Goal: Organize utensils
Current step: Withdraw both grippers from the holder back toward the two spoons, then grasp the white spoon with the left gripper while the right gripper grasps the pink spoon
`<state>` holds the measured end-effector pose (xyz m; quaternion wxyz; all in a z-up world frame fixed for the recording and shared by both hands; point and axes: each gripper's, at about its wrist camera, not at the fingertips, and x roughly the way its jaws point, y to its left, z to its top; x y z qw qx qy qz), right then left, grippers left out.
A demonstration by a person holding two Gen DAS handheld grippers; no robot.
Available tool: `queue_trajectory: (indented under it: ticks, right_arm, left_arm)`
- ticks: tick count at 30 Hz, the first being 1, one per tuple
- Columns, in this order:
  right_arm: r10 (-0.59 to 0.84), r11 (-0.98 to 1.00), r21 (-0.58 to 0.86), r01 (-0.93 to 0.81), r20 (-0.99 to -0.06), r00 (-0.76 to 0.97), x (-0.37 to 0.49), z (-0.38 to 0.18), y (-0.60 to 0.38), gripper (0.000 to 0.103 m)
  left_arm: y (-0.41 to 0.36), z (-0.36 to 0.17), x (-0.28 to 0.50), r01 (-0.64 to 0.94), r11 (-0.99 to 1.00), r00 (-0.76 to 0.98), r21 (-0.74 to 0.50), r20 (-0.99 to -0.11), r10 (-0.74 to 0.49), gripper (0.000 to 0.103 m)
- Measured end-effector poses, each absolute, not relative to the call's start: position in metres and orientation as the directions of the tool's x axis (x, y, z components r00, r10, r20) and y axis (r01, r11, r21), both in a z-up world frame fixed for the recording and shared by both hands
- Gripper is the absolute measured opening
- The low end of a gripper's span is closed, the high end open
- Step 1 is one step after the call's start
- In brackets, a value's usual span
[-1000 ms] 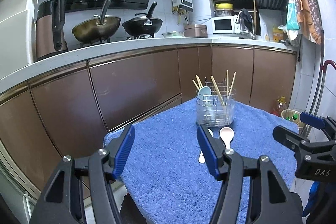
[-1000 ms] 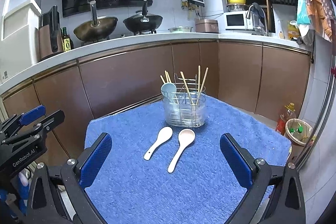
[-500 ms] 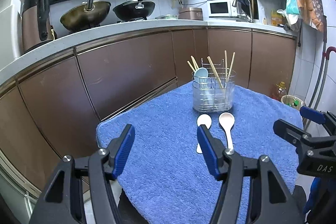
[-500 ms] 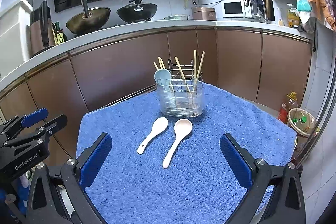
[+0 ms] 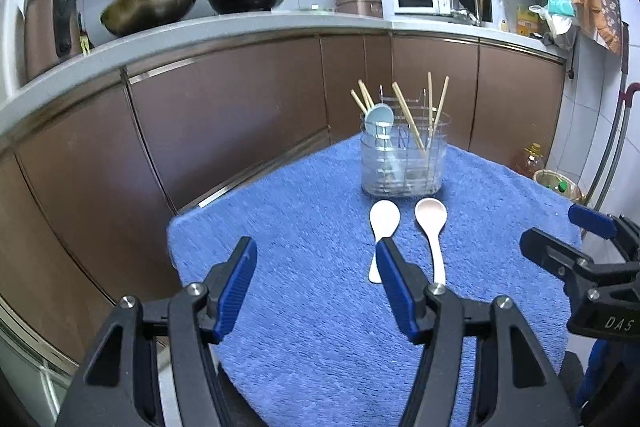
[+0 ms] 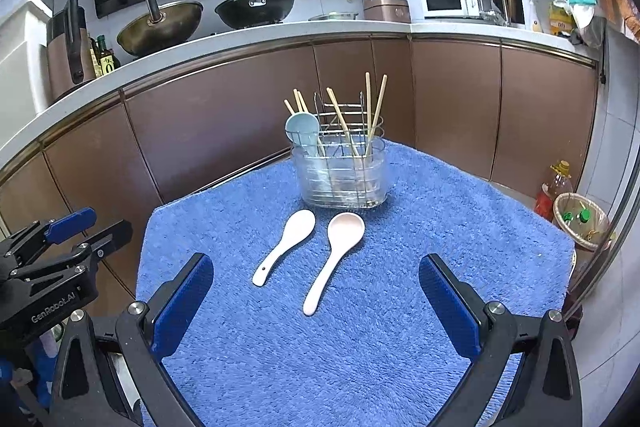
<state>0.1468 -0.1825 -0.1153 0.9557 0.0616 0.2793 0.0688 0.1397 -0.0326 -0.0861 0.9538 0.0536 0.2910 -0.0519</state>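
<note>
Two pale spoons lie side by side on a blue towel (image 6: 360,347): a white spoon (image 6: 286,243) on the left and a pinkish spoon (image 6: 336,255) on the right, bowls toward a clear utensil holder (image 6: 340,175). The holder stands upright with several wooden chopsticks and a light blue spoon (image 6: 302,131) in it. My left gripper (image 5: 316,267) hangs open above the towel's near left part; its right finger hides the white spoon's (image 5: 382,227) handle. My right gripper (image 6: 316,279) is open too, wide, hovering short of both spoon handles. Neither holds anything.
Brown kitchen cabinets (image 6: 224,131) with a white counter run behind the towel-covered table. Woks (image 6: 164,23), a microwave (image 6: 444,1) and a tap stand on the counter. A basket with bottles (image 6: 580,223) sits on the floor to the right.
Both grippers have moved forward and down toward the spoons and tilted downward; the spoons and holder show larger and lower in view. Jaw widths are unchanged.
</note>
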Motion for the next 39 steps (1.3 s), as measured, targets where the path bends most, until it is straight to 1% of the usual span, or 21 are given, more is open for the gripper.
queue_trajectory:
  ticks: [6, 9, 11, 14, 17, 18, 20, 21, 24, 25, 26, 28, 30, 32, 34, 36, 39]
  right_arm:
    - [0.177, 0.980, 0.174, -0.093, -0.563, 0.808, 0.161, -0.132, -0.190, 0.098]
    - [0.185, 0.979, 0.179, -0.096, -0.587, 0.788, 0.171, -0.141, -0.193, 0.092]
    - [0.200, 0.976, 0.191, -0.104, -0.605, 0.770, 0.179, -0.146, -0.196, 0.084]
    - [0.231, 0.970, 0.209, -0.123, -0.642, 0.731, 0.197, -0.157, -0.202, 0.078]
    - [0.262, 0.963, 0.235, -0.135, -0.676, 0.689, 0.221, -0.169, -0.209, 0.060]
    - [0.283, 0.956, 0.260, -0.138, -0.682, 0.675, 0.231, -0.172, -0.213, 0.058]
    - [0.313, 0.945, 0.292, -0.144, -0.691, 0.652, 0.248, -0.178, -0.219, 0.048]
    - [0.333, 0.938, 0.314, -0.148, -0.697, 0.635, 0.261, -0.181, -0.224, 0.046]
    - [0.381, 0.918, 0.366, -0.153, -0.703, 0.601, 0.291, -0.190, -0.233, 0.037]
    - [0.399, 0.909, 0.386, -0.154, -0.705, 0.586, 0.302, -0.193, -0.237, 0.033]
    - [0.410, 0.904, 0.400, -0.152, -0.709, 0.574, 0.311, -0.196, -0.239, 0.031]
    - [0.437, 0.891, 0.427, -0.153, -0.716, 0.544, 0.327, -0.203, -0.244, 0.030]
    - [0.463, 0.878, 0.450, -0.160, -0.720, 0.516, 0.341, -0.208, -0.247, 0.029]
    - [0.473, 0.876, 0.451, -0.170, -0.733, 0.489, 0.352, -0.214, -0.248, 0.029]
    - [0.493, 0.866, 0.466, -0.183, -0.733, 0.469, 0.360, -0.217, -0.249, 0.029]
    - [0.500, 0.864, 0.462, -0.200, -0.742, 0.447, 0.367, -0.221, -0.247, 0.026]
    - [0.501, 0.865, 0.450, -0.223, -0.758, 0.417, 0.374, -0.225, -0.243, 0.016]
  left_arm:
    - [-0.034, -0.102, 0.160, 0.144, 0.988, 0.787, 0.061, -0.612, -0.077, 0.060]
    - [-0.033, -0.115, 0.174, 0.154, 0.987, 0.761, 0.045, -0.642, -0.090, 0.060]
    - [-0.027, -0.123, 0.189, 0.162, 0.987, 0.733, 0.009, -0.671, -0.115, 0.060]
    - [-0.016, -0.138, 0.219, 0.181, 0.980, 0.669, -0.081, -0.721, -0.183, 0.060]
    - [-0.009, -0.155, 0.257, 0.209, 0.958, 0.579, -0.198, -0.764, -0.284, 0.059]
    - [-0.009, -0.159, 0.270, 0.225, 0.943, 0.548, -0.245, -0.768, -0.330, 0.059]
    - [-0.015, -0.165, 0.290, 0.260, 0.915, 0.502, -0.308, -0.767, -0.400, 0.059]
    - [-0.020, -0.168, 0.303, 0.287, 0.895, 0.472, -0.342, -0.762, -0.442, 0.059]
    - [-0.035, -0.176, 0.332, 0.343, 0.856, 0.420, -0.386, -0.753, -0.507, 0.058]
    - [-0.039, -0.179, 0.340, 0.356, 0.845, 0.403, -0.398, -0.750, -0.524, 0.055]
    - [-0.044, -0.183, 0.350, 0.366, 0.834, 0.383, -0.413, -0.750, -0.540, 0.050]
    - [-0.052, -0.191, 0.366, 0.385, 0.810, 0.345, -0.443, -0.745, -0.572, 0.046]
    - [-0.058, -0.198, 0.381, 0.393, 0.802, 0.322, -0.450, -0.750, -0.578, 0.043]
    - [-0.060, -0.203, 0.391, 0.405, 0.789, 0.304, -0.462, -0.746, -0.593, 0.038]
    - [-0.064, -0.205, 0.399, 0.421, 0.774, 0.286, -0.472, -0.741, -0.608, 0.036]
    - [-0.071, -0.208, 0.404, 0.439, 0.768, 0.269, -0.466, -0.748, -0.607, 0.032]
    - [-0.078, -0.212, 0.407, 0.454, 0.778, 0.259, -0.434, -0.771, -0.582, 0.020]
